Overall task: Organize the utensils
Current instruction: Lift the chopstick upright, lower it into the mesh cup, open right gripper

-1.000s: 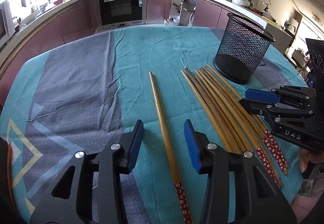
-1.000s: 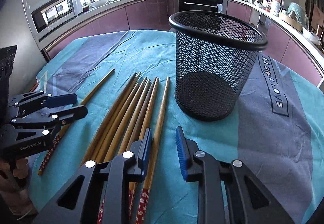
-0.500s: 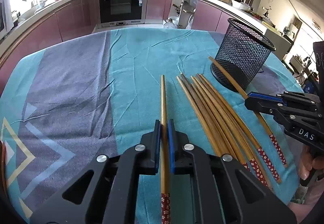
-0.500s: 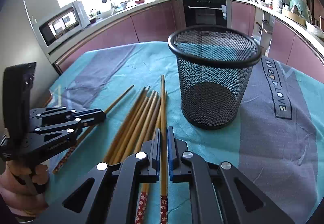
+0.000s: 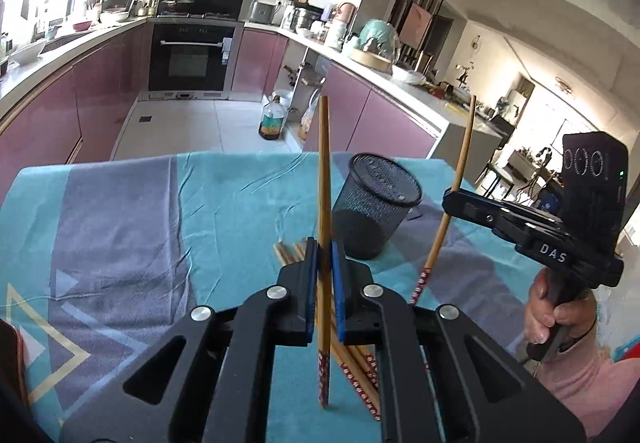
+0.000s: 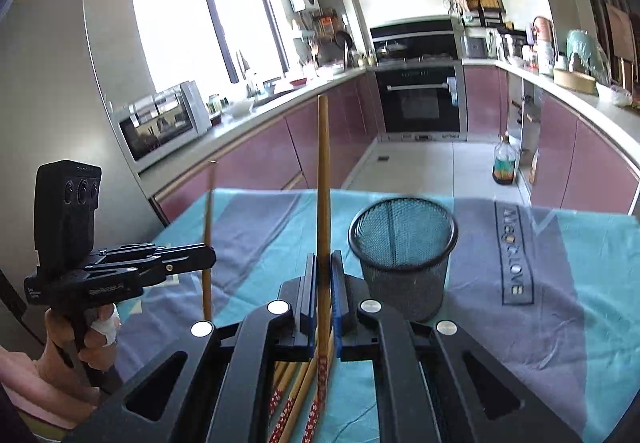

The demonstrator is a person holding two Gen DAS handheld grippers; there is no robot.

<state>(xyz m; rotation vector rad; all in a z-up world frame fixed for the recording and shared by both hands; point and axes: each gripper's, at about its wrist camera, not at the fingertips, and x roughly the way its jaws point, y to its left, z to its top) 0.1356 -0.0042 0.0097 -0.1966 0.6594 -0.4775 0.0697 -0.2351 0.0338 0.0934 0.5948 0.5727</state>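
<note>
Item: 2 wooden chopsticks, one per gripper. L gripper [image 5: 324, 283] was clamped on the left chopstick [image 5: 323, 179], axis near upright, patterned end down. R gripper [image 6: 324, 291] was clamped on the right chopstick [image 6: 322, 179], also upright. Mesh cup [image 6: 402, 255] stood on the tablecloth [image 6: 560, 283], ahead and to the right of both; R gripper looked nearer. Remaining chopsticks [image 6: 296, 399] lay flat below the grippers. Judged: the upright axis suited a drop through the cup's open top.
</note>
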